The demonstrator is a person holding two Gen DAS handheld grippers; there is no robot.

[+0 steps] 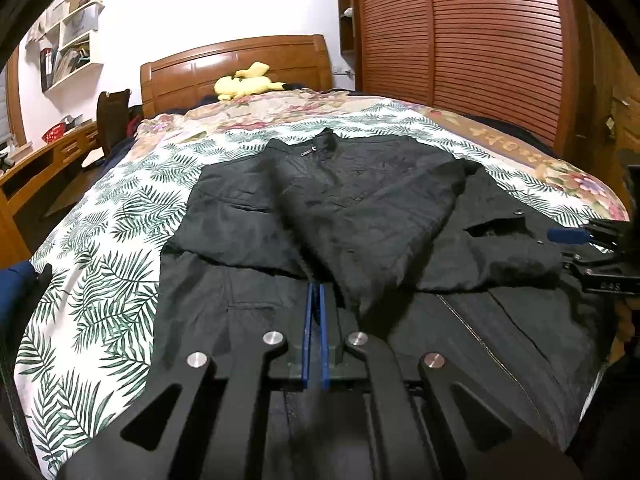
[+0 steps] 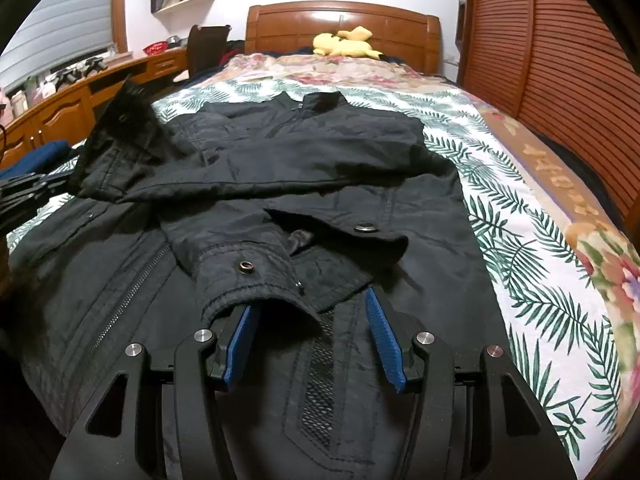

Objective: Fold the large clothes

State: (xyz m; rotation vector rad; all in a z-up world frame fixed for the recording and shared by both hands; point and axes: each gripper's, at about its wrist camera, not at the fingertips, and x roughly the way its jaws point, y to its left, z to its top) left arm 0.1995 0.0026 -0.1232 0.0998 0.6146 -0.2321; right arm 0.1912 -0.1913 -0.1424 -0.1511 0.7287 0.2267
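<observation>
A bed with a palm-leaf sheet (image 1: 120,208) and a flowered blanket (image 2: 332,66) fills the room. A yellow plush toy (image 1: 246,82) lies by the wooden headboard (image 1: 236,62). A slatted wooden wardrobe (image 1: 480,40) stands on one side, a wooden desk (image 2: 80,96) on the other, with a chair (image 2: 208,46) near it. White wall shelves (image 1: 72,40) hold books and papers.

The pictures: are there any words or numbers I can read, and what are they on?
"DAS" (first letter unsure): white letters on the black right tongs body.
Gold characters on the bedspread's brown border: too blurred to read.
Binders on the wall shelf: too small.
Black jacket: no text visible.
</observation>
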